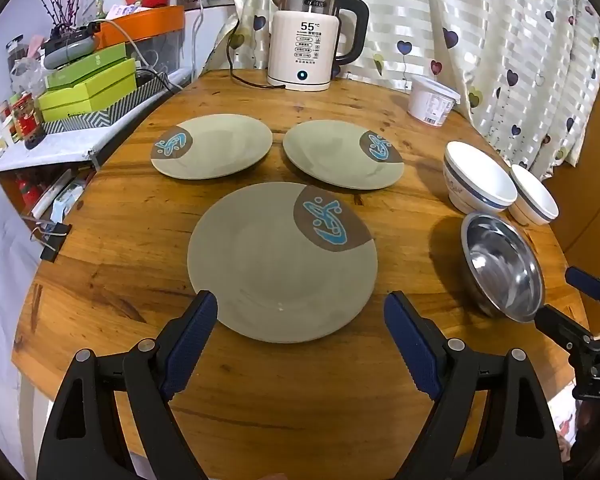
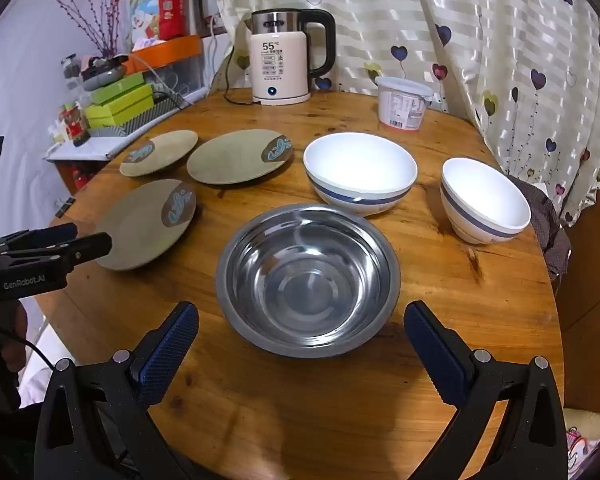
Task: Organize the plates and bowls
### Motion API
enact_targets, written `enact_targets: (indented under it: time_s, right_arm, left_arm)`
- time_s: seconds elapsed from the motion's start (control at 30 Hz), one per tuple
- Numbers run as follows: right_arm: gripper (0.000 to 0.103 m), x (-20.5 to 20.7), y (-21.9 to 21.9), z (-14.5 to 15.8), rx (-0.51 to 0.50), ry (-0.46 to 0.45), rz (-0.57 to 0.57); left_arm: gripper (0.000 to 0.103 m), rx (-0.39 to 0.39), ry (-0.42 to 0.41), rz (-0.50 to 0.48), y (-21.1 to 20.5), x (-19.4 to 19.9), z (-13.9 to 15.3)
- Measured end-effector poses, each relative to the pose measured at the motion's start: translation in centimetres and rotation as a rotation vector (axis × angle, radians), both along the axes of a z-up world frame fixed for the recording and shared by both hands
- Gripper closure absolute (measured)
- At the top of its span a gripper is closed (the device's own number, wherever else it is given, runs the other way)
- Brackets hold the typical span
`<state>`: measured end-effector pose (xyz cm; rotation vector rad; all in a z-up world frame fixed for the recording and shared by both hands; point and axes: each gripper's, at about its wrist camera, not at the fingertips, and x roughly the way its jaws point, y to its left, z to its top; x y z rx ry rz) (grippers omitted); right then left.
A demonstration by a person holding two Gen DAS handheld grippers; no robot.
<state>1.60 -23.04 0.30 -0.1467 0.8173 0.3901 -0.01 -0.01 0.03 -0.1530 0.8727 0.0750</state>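
Three grey-green plates with a brown and blue corner motif lie apart on the round wooden table: a near one point(image 1: 280, 264), a far left one point(image 1: 212, 146), a far right one point(image 1: 342, 154). My left gripper point(image 1: 300, 308) is open and empty, its fingers on either side of the near plate's front rim. A steel bowl point(image 2: 308, 280) stands in front of my right gripper point(image 2: 300, 320), which is open and empty. Behind it stand a wide white bowl with a blue band point(image 2: 360, 172) and a smaller one point(image 2: 484, 200).
An electric kettle point(image 2: 280, 68) and a white plastic tub point(image 2: 404, 104) stand at the table's far edge. A shelf with green boxes point(image 1: 88, 88) borders the table on the left. A heart-patterned curtain point(image 2: 500, 60) hangs behind and to the right.
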Motion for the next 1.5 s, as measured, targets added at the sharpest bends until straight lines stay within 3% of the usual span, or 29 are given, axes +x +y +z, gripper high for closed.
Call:
enact_targets:
  time_s: [1.5]
  right_arm:
    - [0.000, -0.02, -0.09, 0.34, 0.003, 0.014, -0.026]
  left_arm:
    - [0.017, 0.059, 0.012, 0.004, -0.14, -0.38, 0.14]
